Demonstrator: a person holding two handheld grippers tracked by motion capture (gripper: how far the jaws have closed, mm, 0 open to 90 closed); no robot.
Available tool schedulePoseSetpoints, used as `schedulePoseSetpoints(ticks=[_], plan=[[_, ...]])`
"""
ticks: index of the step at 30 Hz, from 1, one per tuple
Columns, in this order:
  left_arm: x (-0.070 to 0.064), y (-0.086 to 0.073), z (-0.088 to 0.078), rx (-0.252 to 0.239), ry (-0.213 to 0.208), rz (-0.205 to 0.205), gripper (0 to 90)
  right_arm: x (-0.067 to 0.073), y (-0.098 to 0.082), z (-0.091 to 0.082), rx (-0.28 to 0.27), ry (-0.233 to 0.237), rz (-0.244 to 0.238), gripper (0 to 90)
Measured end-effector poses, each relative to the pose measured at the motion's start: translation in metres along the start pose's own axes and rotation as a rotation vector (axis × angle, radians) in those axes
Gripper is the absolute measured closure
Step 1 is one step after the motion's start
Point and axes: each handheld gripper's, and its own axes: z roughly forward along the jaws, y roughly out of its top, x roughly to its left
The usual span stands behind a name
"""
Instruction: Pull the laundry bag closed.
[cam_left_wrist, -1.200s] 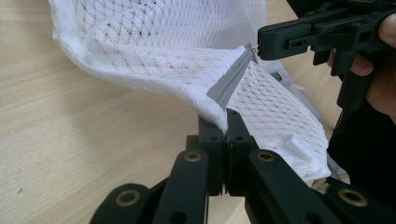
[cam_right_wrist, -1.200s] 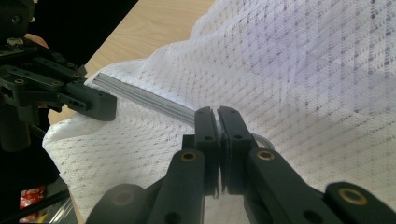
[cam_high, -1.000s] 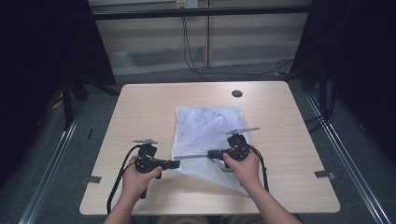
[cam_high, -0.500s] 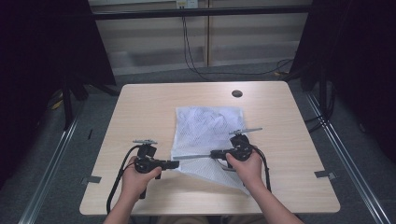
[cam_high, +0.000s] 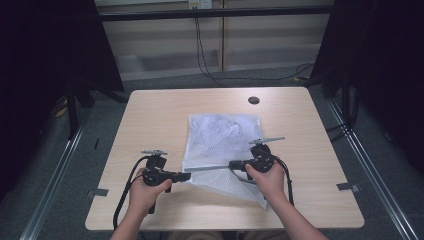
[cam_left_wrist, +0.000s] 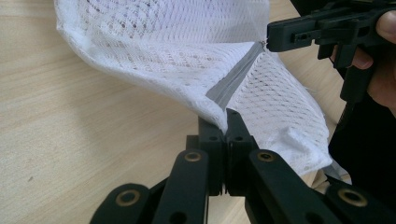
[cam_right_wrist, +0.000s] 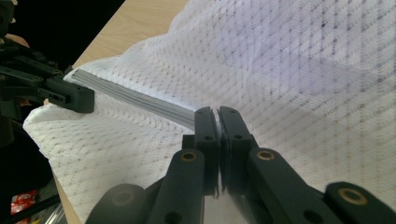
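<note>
The left hand-held gripper (cam_left_wrist: 227, 122) is clamping the white mesh bag (cam_high: 220, 145) at one end of its grey zipper (cam_left_wrist: 233, 79), while the right hand-held gripper (cam_right_wrist: 217, 116) is pinching the other end, stretching it between them above the bench (cam_high: 160, 115).

1. The high view looks forward and down from above the person's side, taking in the whole table (cam_high: 165, 112).
2. The left gripper view sits close, looking along its jaws at the mesh bag (cam_left_wrist: 163, 51).
3. The right gripper view does likewise; both share the grey zipper strip (cam_right_wrist: 135, 99).
</note>
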Motion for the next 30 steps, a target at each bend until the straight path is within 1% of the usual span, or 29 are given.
schedulePoseSetpoints(ticks=[4, 15, 17, 20, 23, 24, 26, 27, 29, 30], plan=[[0.0001, -0.0005, -0.0003, 0.003, -0.004, 0.001, 88.6, -0.0019, 0.0000, -0.0021, 0.000, 0.003, 0.004, 87.5], [-0.0004, -0.0013, -0.0013, -0.004, -0.002, -0.006, 88.6, -0.0011, -0.0010, -0.0031, 0.002, 0.010, 0.001, 87.5], [-0.0004, -0.0017, -0.0019, -0.001, -0.005, -0.008, 88.7, -0.0011, -0.0012, -0.0038, -0.001, 0.002, -0.006, 87.5], [-0.0003, -0.0021, -0.0018, 0.002, 0.000, -0.002, 88.7, -0.0010, -0.0014, -0.0042, -0.003, 0.004, -0.006, 87.5], [-0.0010, -0.0023, -0.0020, 0.008, -0.008, -0.004, 88.7, -0.0011, -0.0016, -0.0043, -0.002, 0.004, -0.006, 87.6], [-0.0011, -0.0023, -0.0019, 0.006, -0.004, 0.002, 88.7, -0.0013, -0.0017, -0.0043, 0.000, 0.004, -0.006, 87.5], [-0.0020, -0.0028, -0.0014, 0.003, -0.004, -0.006, 88.7, -0.0018, -0.0020, -0.0043, 0.006, 0.006, 0.001, 87.6], [-0.0017, -0.0028, -0.0016, 0.005, 0.003, -0.001, 88.7, -0.0022, -0.0022, -0.0043, 0.006, 0.009, 0.002, 87.5], [-0.0005, -0.0029, -0.0031, 0.002, 0.003, -0.005, 88.7, -0.0037, -0.0025, -0.0052, 0.005, -0.007, -0.005, 87.5], [0.0002, -0.0032, -0.0038, 0.000, 0.007, -0.005, 88.7, -0.0049, -0.0027, -0.0063, 0.005, -0.006, 0.002, 87.6]])
